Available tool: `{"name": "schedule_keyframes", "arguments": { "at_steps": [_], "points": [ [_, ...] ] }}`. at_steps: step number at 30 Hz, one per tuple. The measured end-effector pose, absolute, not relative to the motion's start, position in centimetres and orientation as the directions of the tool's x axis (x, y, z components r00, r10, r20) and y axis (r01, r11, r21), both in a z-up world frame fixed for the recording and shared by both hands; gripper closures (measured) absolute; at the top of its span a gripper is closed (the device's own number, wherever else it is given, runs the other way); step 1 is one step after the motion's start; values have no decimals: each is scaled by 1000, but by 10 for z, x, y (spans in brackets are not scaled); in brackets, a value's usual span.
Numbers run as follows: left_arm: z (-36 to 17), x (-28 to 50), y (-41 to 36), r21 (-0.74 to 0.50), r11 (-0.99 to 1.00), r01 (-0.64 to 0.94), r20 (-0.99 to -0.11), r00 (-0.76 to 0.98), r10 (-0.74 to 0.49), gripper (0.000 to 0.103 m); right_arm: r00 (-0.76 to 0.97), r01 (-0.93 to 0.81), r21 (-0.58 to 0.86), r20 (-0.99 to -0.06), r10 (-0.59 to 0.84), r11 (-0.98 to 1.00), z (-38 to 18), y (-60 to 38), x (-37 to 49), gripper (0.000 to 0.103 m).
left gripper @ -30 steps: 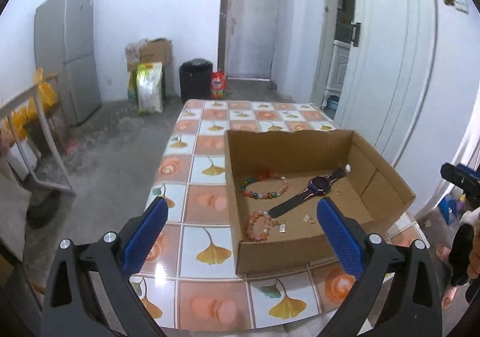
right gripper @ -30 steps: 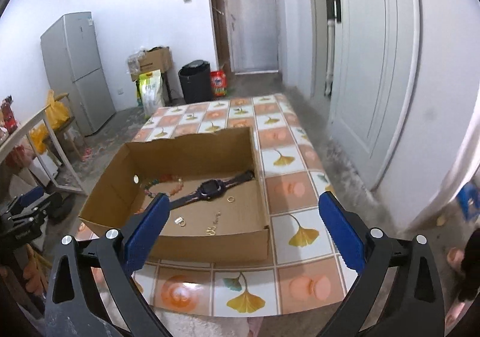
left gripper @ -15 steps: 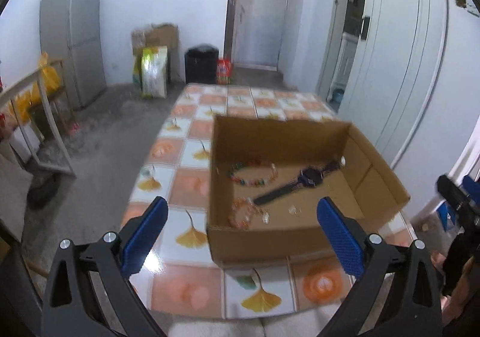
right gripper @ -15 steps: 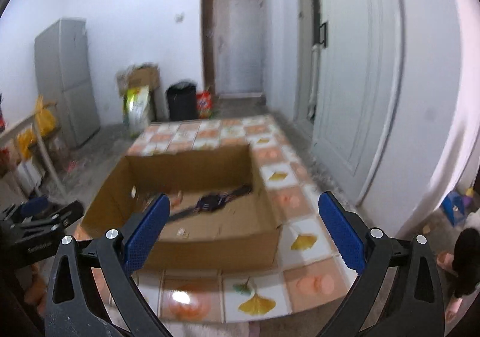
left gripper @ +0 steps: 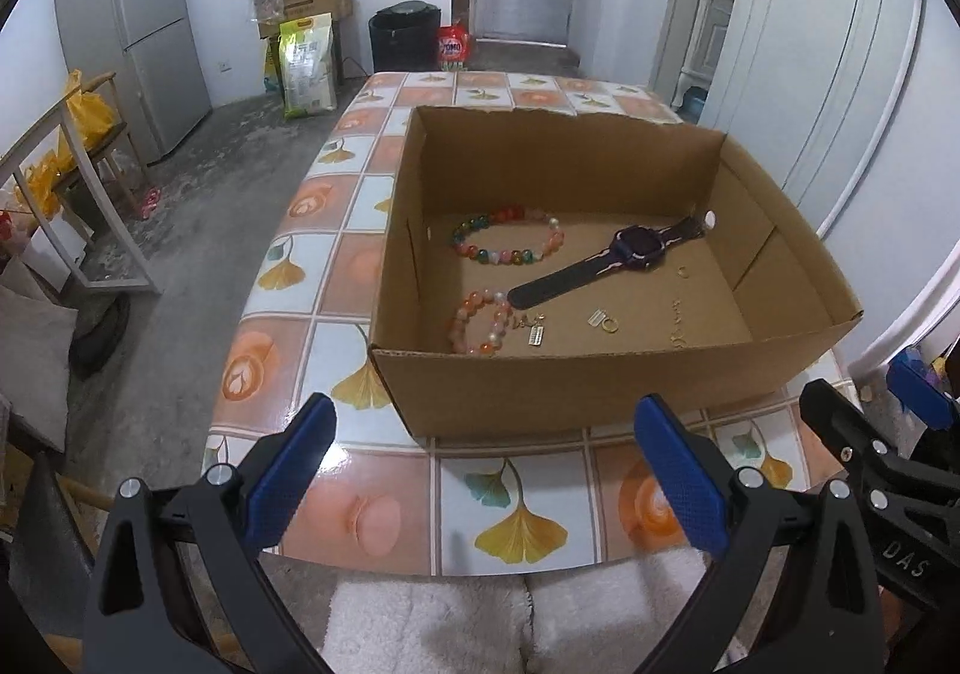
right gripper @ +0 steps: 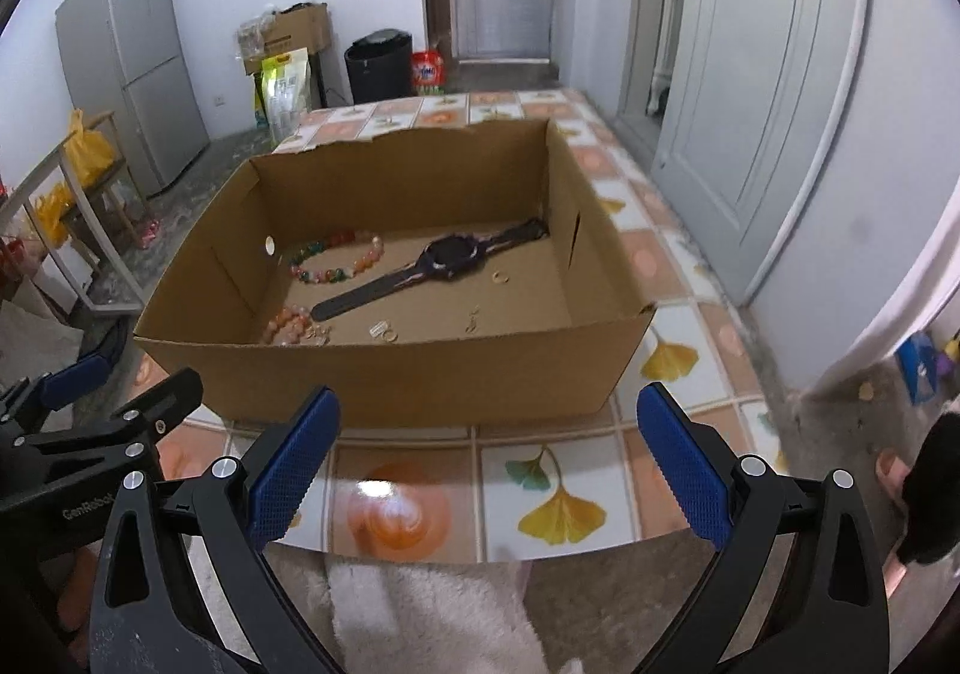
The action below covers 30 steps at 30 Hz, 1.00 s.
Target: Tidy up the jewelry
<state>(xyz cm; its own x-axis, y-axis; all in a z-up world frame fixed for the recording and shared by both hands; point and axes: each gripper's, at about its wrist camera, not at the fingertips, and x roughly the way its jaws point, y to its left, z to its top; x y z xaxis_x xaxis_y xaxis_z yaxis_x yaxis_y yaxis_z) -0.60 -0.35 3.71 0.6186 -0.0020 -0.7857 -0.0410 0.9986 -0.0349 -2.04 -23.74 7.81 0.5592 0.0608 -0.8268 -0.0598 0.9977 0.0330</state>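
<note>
Cardboard forms the open box that is seen from the left wrist view, set on a table tiled in orange and white with yellow leaf prints. On the box floor a bracelet of mixed coloured beads is laid near the far left corner, and a pink and orange bead bracelet is placed nearer the front wall. A dark watch is stretched out slantwise between them and the right wall, its strap end just beside the pink bracelet. A small gold ring and other tiny pieces, too small to be told apart, are scattered on the right half of the floor. The left gripper is held over the near table edge, short of the box, its blue pads spread wide with nothing between them. From the right wrist view the same box is seen, with the watch and both bracelets inside. The right gripper is likewise held before the front wall, its pads wide apart and empty. A grey fridge is seen against the back wall.
</note>
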Motion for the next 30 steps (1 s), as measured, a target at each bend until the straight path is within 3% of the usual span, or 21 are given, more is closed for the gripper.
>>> {"name": "schedule_keyframes", "arguments": {
  "at_steps": [30],
  "points": [
    [29, 1, -3, -30, 998, -46, -827, 562, 1, 6, 510, -34, 31, -859, 44, 999, 70, -235, -15, 8]
  ]
}}
